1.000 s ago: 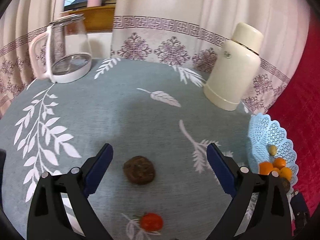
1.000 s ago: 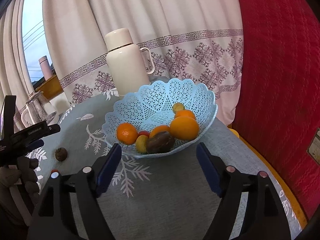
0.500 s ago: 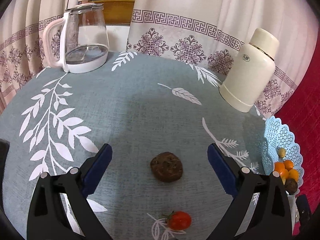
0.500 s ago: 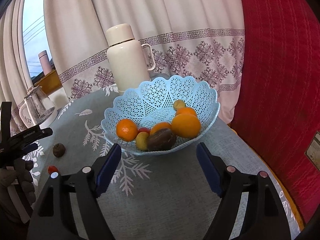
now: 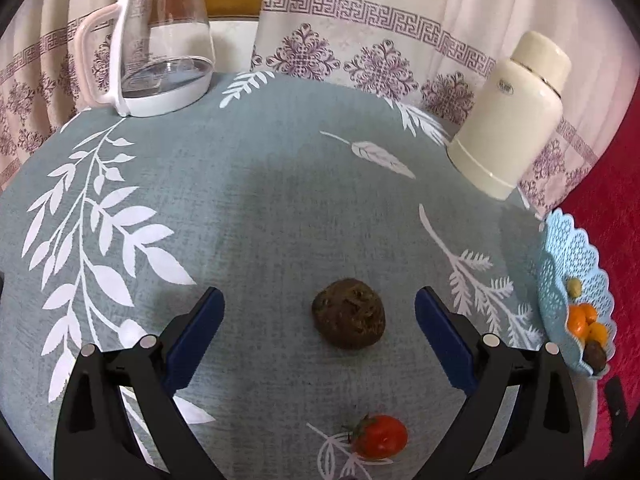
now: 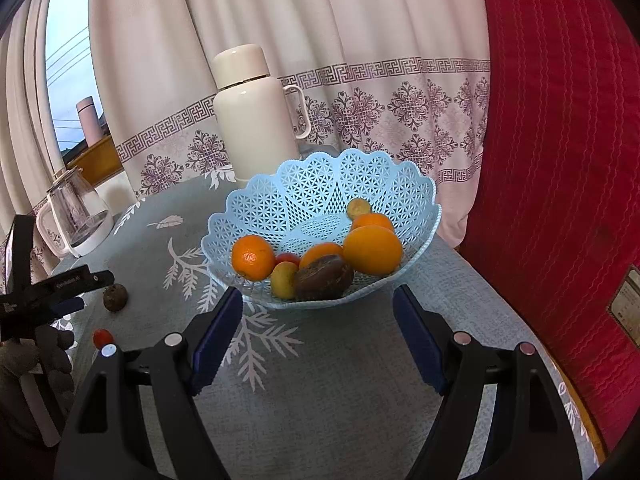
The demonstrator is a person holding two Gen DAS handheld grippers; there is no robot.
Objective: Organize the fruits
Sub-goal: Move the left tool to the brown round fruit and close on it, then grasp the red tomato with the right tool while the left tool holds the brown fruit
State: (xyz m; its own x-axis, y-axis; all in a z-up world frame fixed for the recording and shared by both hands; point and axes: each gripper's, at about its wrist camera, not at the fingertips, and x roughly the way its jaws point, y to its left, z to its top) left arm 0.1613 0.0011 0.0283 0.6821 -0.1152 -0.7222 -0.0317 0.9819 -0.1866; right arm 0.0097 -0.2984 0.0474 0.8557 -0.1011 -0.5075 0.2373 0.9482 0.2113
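A wrinkled brown fruit (image 5: 349,313) lies on the grey-green leaf-print tablecloth (image 5: 248,208), between the wide-apart fingers of my left gripper (image 5: 319,312), which is open and not touching it. A small red tomato (image 5: 379,437) lies nearer the camera. In the right wrist view the same brown fruit (image 6: 115,298) and tomato (image 6: 101,337) sit at the left, by the left gripper (image 6: 64,292). My right gripper (image 6: 318,312) stands open just before the light blue lattice basket (image 6: 320,196), which holds oranges (image 6: 253,257), small yellow fruits and a dark brown fruit (image 6: 324,277).
A cream thermos flask (image 5: 508,116) stands at the back right near the basket (image 5: 560,256). A glass kettle with a white handle (image 5: 156,40) stands at the back left. Patterned curtains hang behind the table, and a red cushion (image 6: 560,160) is at the right.
My left gripper has come down and forward toward the brown fruit, which now looks larger and sits centred between the fingers. The right gripper has stayed still and open.
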